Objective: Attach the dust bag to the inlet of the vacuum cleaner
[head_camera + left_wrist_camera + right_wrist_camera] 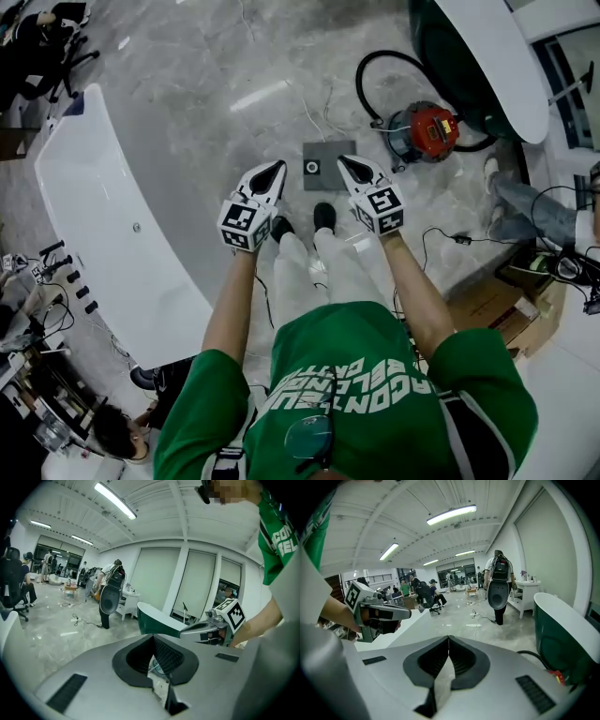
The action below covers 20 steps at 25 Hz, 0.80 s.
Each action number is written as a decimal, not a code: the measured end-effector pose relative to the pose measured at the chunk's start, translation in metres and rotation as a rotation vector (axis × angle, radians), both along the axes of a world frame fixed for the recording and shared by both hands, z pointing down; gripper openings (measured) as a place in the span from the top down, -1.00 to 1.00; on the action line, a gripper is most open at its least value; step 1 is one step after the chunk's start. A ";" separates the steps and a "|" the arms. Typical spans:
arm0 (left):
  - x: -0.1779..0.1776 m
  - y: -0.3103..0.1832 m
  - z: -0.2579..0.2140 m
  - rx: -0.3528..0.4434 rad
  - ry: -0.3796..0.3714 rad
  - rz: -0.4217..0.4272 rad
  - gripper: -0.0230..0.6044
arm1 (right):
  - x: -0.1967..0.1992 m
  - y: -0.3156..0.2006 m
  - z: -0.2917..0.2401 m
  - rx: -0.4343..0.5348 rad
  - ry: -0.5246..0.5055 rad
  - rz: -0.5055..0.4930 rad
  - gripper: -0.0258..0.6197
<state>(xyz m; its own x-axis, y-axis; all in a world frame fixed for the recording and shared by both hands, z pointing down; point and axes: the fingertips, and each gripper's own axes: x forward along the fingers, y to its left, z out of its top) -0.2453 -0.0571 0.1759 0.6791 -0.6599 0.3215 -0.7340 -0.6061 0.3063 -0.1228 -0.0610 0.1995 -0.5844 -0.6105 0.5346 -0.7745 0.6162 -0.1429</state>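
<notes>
In the head view the dust bag (331,157), a flat grey square with a round collar hole, lies on the marble floor just beyond the person's shoes. The red vacuum cleaner (427,131) with its black hose (375,70) stands to the bag's right. My left gripper (277,168) hangs shut at the bag's left edge, and my right gripper (344,162) hangs shut at its right edge; neither holds anything. In the left gripper view the left gripper (153,638) has its tips together, with the right gripper (205,629) alongside. The right gripper view shows the right gripper (449,638) shut and empty.
A long white bathtub (94,225) runs along the left. A dark green bathtub (450,56) stands behind the vacuum. Cables (441,239) and cardboard boxes (492,309) lie at the right. People and office chairs stand farther off in the room.
</notes>
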 end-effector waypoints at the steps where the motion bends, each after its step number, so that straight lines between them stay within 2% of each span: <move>1: -0.003 -0.003 0.010 -0.008 0.005 0.001 0.91 | -0.003 -0.003 0.010 -0.006 0.008 -0.003 0.89; 6: -0.017 -0.010 0.068 -0.042 0.041 0.032 0.91 | -0.026 -0.017 0.064 -0.062 -0.039 0.013 0.89; 10: -0.025 -0.009 0.131 -0.063 0.043 0.065 0.91 | -0.041 -0.026 0.120 -0.070 -0.035 0.011 0.89; 15: -0.033 -0.014 0.233 -0.085 0.067 0.066 0.91 | -0.055 -0.039 0.214 -0.070 -0.001 -0.021 0.89; 20: -0.033 -0.019 0.347 -0.086 0.059 0.114 0.91 | -0.060 -0.043 0.325 -0.071 0.021 -0.037 0.89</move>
